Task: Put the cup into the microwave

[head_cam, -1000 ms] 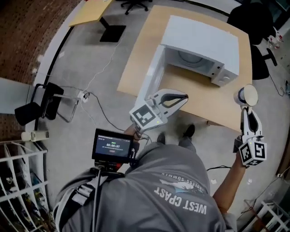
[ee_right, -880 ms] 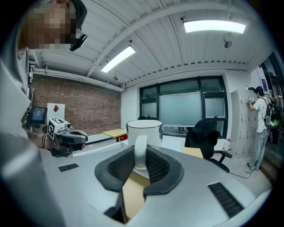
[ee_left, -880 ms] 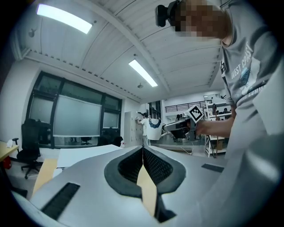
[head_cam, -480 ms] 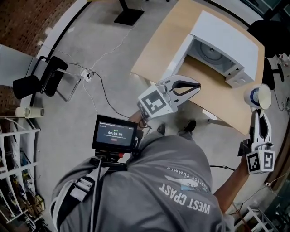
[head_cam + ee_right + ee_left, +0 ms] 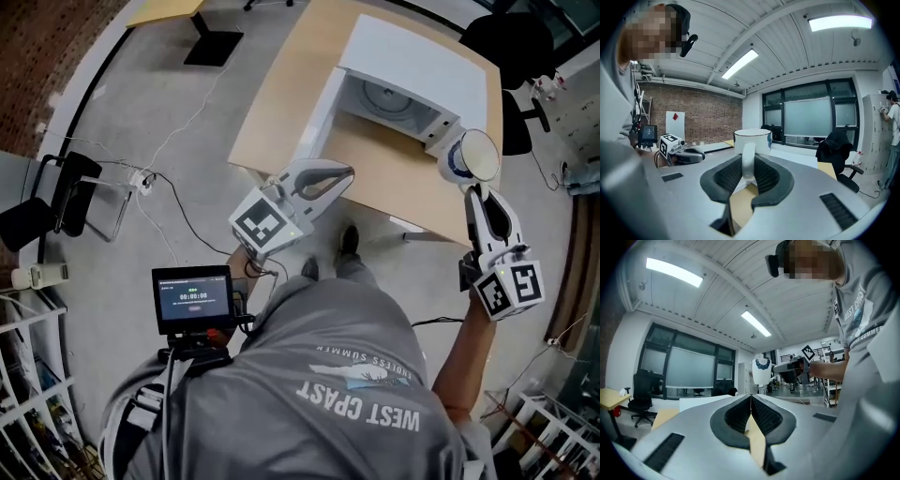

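A white cup (image 5: 472,155) with a blue pattern hangs upright in the air by the microwave's (image 5: 412,61) right front corner. My right gripper (image 5: 478,183) is shut on its handle (image 5: 748,161), which stands between the pads. The microwave sits on a wooden table (image 5: 394,178) with its door (image 5: 317,127) swung open to the left and its cavity (image 5: 389,98) empty. Below the door, over the table's near edge, my left gripper (image 5: 349,172) is shut and holds nothing. The left gripper view shows the cup (image 5: 762,371) off to the right.
A black office chair (image 5: 506,37) stands behind the table at the right. On the floor at the left are a folded black chair (image 5: 66,192) and cables (image 5: 178,220). A small monitor (image 5: 192,298) hangs at the person's chest. Wire racks fill the lower corners.
My right gripper has carried the cup from right of the table in toward the microwave's front corner. The left gripper has drifted left, from before the cavity to below the door.
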### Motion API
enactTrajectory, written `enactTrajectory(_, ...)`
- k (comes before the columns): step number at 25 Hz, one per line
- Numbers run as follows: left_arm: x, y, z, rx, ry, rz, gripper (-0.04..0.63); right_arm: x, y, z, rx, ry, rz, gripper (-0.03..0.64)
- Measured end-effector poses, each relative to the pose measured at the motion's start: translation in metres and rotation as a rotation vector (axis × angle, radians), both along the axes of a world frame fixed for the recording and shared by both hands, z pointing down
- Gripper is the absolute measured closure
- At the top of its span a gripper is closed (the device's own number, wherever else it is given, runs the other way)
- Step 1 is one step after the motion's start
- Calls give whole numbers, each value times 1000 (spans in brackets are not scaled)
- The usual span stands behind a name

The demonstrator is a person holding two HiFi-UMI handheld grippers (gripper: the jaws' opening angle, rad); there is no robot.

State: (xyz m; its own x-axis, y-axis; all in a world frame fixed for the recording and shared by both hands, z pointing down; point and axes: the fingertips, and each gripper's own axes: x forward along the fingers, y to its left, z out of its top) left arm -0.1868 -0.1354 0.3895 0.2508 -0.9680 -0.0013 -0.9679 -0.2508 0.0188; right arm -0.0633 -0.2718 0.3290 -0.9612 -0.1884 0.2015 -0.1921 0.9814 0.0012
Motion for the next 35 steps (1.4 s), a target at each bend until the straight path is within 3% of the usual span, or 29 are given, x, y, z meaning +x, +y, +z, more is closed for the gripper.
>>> enactTrajectory(7, -12, -2, 8, -61, 12, -47, 574, -37, -29, 50, -66, 60, -31, 546)
enactTrajectory(20, -50, -24, 45, -173, 65, -183, 574, -135, -107, 207, -190, 216, -96, 548)
enactTrajectory(27, -68, -21, 69, -234, 77, -248, 574, -179, -143, 282, -197, 288, -70, 548)
enactTrajectory(35, -76, -23, 81, -260, 101, -289, 574, -225, -175, 326, -201, 262, -4, 548)
